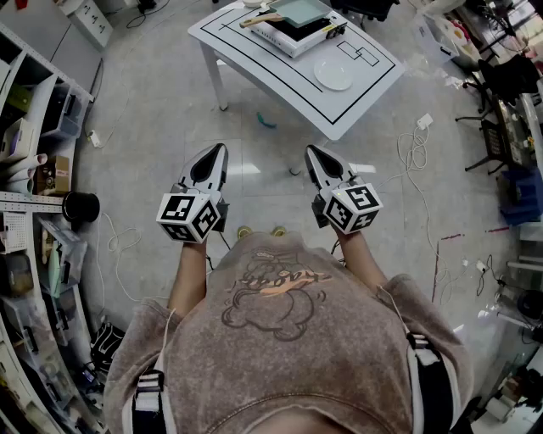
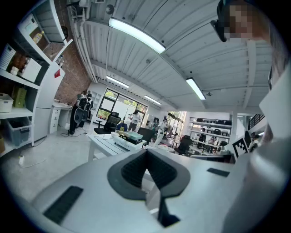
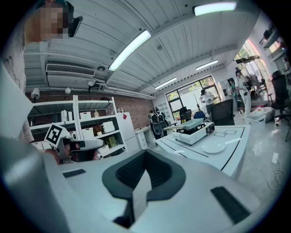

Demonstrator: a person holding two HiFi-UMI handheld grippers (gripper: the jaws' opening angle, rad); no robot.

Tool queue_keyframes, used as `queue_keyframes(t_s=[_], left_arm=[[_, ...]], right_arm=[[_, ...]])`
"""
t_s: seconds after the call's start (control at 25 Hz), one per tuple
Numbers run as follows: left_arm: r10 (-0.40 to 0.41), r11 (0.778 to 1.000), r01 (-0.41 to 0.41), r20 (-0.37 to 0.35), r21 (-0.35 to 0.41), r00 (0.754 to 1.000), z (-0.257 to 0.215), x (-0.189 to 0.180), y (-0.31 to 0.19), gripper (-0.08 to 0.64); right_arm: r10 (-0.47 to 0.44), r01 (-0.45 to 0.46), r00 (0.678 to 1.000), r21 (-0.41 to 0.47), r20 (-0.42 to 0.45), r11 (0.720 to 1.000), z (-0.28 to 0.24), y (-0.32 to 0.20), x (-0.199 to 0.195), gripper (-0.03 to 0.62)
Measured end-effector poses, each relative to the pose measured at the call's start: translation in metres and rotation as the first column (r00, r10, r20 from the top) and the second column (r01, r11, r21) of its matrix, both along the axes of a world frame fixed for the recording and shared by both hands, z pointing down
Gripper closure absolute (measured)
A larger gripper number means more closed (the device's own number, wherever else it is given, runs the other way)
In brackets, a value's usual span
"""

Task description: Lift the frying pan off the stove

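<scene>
While the person is standing well back from the one white worktop (image 1: 280, 80), two grippers are hovering in front of the chest. The left gripper (image 1: 217, 156) and the right gripper (image 1: 312, 155) are both showing fingers (image 2: 132, 173) pressed together on nothing. One frying pan (image 1: 299, 10) is sitting on the one stove (image 1: 284, 41), and one white plate (image 1: 333, 74) is lying near it.
</scene>
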State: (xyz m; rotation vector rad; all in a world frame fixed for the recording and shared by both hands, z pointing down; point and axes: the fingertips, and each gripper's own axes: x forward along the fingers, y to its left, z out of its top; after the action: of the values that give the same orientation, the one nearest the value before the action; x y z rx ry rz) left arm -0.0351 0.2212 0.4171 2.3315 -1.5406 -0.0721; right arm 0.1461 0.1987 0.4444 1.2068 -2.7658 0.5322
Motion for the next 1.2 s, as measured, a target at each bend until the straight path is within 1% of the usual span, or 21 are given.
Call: queue_keyframes(t_s=[0.2, 0.48, 0.6, 0.76, 1.04, 1.2], left_arm=[[-0.003, 1.000, 0.002, 0.021, 0.012, 1.000, 0.008, -0.007, -0.008, 0.554], [-0.005, 1.000, 0.005, 0.022, -0.005, 1.000, 0.015, -0.023, -0.013, 0.554], [0.013, 1.000, -0.013, 0.025, -0.001, 1.000, 0.022, -0.029, -0.014, 0.554], [0.048, 0.999, -0.048, 0.028, -0.008, 0.998, 0.030, -0.035, -0.017, 0.554], [0.080, 0.997, -0.080, 0.034, 0.007, 0.996, 0.025, -0.042, -0.033, 0.554], [0.081, 0.997, -0.082, 0.028, 0.009, 0.996, 0.026, -0.048, -0.047, 0.554]], right_arm=[[0.023, -0.023, 1.000, -0.001, 0.017, 1.000, 0.000, -0.009, -0.004, 0.600], [0.045, -0.044, 0.999, -0.027, 0.029, 0.999, 0.007, -0.011, -0.016, 0.600], [0.047, -0.046, 0.999, -0.024, 0.025, 0.999, 0.015, -0.010, -0.025, 0.600], [0.075, -0.074, 0.997, -0.030, 0.031, 0.997, 0.024, -0.010, -0.036, 0.600], [0.086, -0.085, 0.995, -0.015, 0.056, 0.996, 0.018, -0.020, -0.055, 0.600], [0.087, -0.086, 0.994, -0.021, 0.059, 0.996, 0.021, -0.032, -0.063, 0.600]])
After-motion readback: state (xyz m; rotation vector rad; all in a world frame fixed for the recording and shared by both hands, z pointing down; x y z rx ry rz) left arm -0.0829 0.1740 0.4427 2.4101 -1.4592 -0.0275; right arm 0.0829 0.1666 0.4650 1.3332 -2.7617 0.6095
